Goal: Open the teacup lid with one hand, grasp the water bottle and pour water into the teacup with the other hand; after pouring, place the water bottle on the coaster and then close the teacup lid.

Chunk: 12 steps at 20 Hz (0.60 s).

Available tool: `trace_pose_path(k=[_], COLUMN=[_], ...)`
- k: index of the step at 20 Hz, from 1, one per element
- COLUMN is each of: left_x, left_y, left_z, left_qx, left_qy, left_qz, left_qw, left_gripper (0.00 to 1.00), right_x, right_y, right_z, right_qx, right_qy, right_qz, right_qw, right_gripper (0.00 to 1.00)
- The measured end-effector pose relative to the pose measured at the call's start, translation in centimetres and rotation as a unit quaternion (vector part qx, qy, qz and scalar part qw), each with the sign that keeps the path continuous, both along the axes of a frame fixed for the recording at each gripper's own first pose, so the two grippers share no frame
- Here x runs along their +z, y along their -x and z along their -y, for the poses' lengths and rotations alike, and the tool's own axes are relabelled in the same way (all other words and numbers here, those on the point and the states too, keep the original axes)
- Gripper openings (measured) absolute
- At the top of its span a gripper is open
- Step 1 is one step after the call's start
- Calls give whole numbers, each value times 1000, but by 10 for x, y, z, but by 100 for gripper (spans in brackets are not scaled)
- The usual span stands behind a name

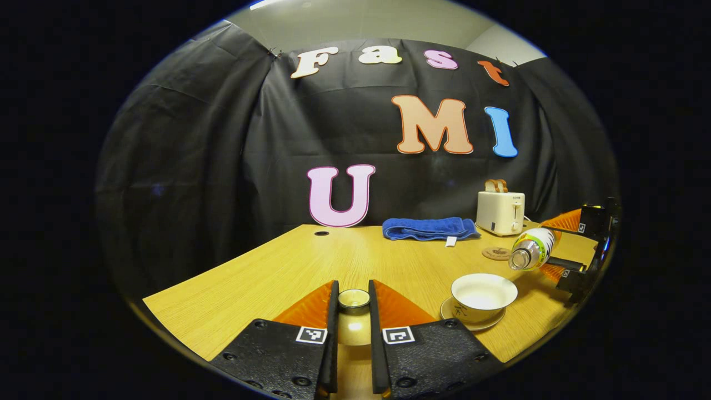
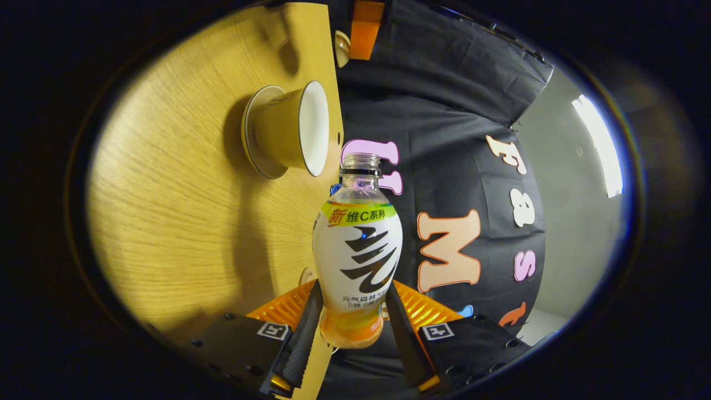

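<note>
**Bottle tipped over the open cup, lid held clear**

My right gripper [image 2: 351, 328] clamps the base of the clear plastic water bottle with the white, green and orange label [image 2: 357, 253], both fingers pressed on its sides. The bottle lies nearly level, its uncapped mouth aimed toward the white porcelain teacup [image 1: 483, 295] on its saucer [image 1: 472, 321], short of the rim and above it. My left gripper [image 1: 353, 311] pinches the small round knob of the pale teacup lid [image 1: 354, 319], keeping it off to the side of the cup, low over the table.

The pour looks about to begin, though I cannot see a stream. To do it well, I judge the mouth should come over the middle of the bowl before I tip further, and the tilt should be slow, since the cup is wide and shallow. The lid should stay where it is, away from the bottle's path.

The round brown coaster [image 1: 496, 253] waits behind the cup on the light wood-grain table [image 1: 261, 272], near a folded blue towel [image 1: 429, 228] and a cream toaster [image 1: 500, 212] holding bread. Black cloth walls the booth.
</note>
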State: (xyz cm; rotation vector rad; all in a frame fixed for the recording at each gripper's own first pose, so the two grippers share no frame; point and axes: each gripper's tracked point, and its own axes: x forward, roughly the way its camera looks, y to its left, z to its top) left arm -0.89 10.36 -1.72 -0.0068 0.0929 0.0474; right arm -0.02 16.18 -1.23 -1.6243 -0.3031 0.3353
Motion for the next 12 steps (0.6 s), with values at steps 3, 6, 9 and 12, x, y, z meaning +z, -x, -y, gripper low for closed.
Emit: trace_pose_path(k=[3, 6, 9, 12], left_x=[1, -1, -1, -2], left_y=[1, 1, 1, 1], left_z=[0, 0, 0, 0], left_qx=[1, -1, -3, -7], left_qy=[4, 4, 5, 9], left_qz=[3, 1, 0, 1], left_qw=[1000, 1000, 1000, 1000], left_gripper=[22, 22, 22, 22], right_x=[1, 6, 6, 12], right_y=[10, 3, 6, 2], right_z=[-6, -18, -24, -26], right_qx=[15, 31, 42, 48], right_qy=[42, 84, 130, 159], right_qz=[24, 43, 63, 73], right_qw=[999, 995, 989, 983], right_gripper=[71, 71, 71, 71])
